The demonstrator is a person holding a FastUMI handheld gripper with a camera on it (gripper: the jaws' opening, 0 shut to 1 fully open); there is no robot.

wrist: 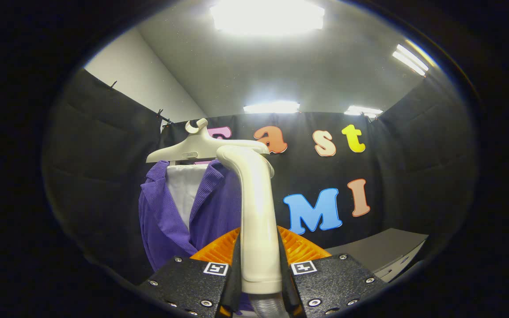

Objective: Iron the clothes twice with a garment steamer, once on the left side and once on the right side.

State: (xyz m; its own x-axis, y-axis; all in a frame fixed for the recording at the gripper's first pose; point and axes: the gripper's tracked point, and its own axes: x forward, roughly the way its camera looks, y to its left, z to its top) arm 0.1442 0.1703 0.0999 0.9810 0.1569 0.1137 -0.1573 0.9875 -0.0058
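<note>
The steamer (256, 212) is held upright between the jaws of the gripper (259, 269), which are closed narrowly on its handle, one finger pressed against each side; its hose (267, 308) is seen leaving the handle's base, low between the fingers. The grip is taken on the lower handle, presumably so that the curved head at the top is left free to meet the fabric. The head is turned toward the garment and is seen beside its collar; whether it touches the cloth cannot be told. The purple garment (170, 216) is hung on a pale hanger (192, 148) beyond the fingers, on the left of the steamer, with a white panel (181, 190) showing between its open front edges. Hanging is judged to let the fabric fall straight for vertical strokes. A grey table (382, 251) is seen to the right, well apart from the garment. The pass in hand is judged to start at the top of the garment's right half; which stroke of the two it is cannot be told.
</note>
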